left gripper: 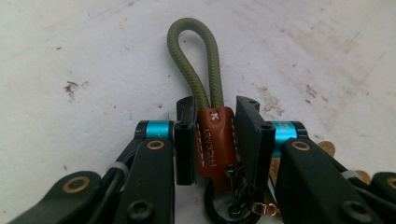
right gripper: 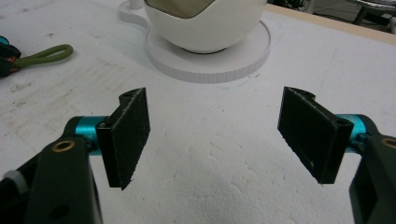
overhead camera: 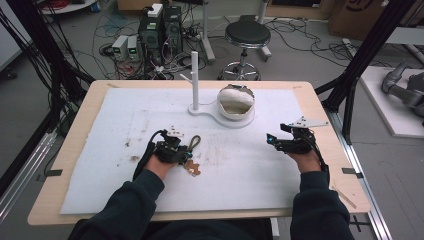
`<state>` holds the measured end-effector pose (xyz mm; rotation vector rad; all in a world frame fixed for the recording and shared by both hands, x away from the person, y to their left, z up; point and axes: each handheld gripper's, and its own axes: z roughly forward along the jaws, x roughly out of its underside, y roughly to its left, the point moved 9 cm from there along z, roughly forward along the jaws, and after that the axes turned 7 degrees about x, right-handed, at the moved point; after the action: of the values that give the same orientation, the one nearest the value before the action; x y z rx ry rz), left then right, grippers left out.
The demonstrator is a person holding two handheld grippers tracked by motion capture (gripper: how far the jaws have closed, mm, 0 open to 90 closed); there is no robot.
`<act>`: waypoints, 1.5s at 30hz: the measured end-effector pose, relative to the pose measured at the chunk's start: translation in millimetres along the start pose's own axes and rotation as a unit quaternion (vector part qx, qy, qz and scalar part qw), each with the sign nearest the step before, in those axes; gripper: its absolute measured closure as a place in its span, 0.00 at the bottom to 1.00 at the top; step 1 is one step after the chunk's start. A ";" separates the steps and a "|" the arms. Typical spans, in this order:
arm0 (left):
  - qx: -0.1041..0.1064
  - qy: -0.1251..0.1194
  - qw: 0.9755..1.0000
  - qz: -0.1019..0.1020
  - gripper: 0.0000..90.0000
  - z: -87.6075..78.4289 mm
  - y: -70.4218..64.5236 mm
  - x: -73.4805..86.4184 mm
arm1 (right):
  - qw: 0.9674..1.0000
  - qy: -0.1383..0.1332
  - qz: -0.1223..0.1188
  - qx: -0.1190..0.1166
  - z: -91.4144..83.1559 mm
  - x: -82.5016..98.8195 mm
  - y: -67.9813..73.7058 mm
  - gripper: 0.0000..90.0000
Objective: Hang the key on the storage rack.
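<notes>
A keychain lies on the white mat (overhead camera: 240, 170): an olive-green cord loop (left gripper: 187, 42) runs into a brown leather tab (left gripper: 215, 140), with a black ring and clasp (left gripper: 233, 196) below. My left gripper (left gripper: 216, 107) is shut on the leather tab, a pad pressing on each side. In the high view the left gripper (overhead camera: 182, 152) rests low on the mat left of centre, the green loop (overhead camera: 195, 141) poking out ahead and brass keys (overhead camera: 193, 169) beside it. My right gripper (overhead camera: 276, 133) hovers at the right, open; its jaws (right gripper: 215, 135) stand wide with bare mat between them.
A white bowl (overhead camera: 236, 102) sits on a round white base (right gripper: 210, 65) at the back centre, joined to an upright white post (overhead camera: 194, 80). Brown stains (overhead camera: 134, 158) mark the mat's left part. A stool (overhead camera: 247, 35) and computer boxes (overhead camera: 160, 30) stand beyond the table.
</notes>
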<state>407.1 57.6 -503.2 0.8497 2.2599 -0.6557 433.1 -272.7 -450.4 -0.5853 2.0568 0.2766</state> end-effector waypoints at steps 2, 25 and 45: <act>0.008 -0.012 1.000 -0.007 0.78 -3.0 0.5 -1.7 | 1.000 -0.005 -0.001 0.000 -0.6 -1.0 -0.4 0.29; 0.034 -0.250 0.968 -0.009 0.78 -103.6 27.7 -81.1 | 1.000 -0.018 0.006 -0.007 -1.4 -2.8 -2.5 0.29; -0.032 -0.203 0.977 0.056 0.78 -83.0 38.3 -171.8 | 1.000 -0.015 0.011 -0.008 -0.7 -1.8 -3.6 0.29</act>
<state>504.9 67.3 -335.2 0.7283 1.8425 -0.6365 435.2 -275.5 -448.3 -0.5661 2.0338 0.3142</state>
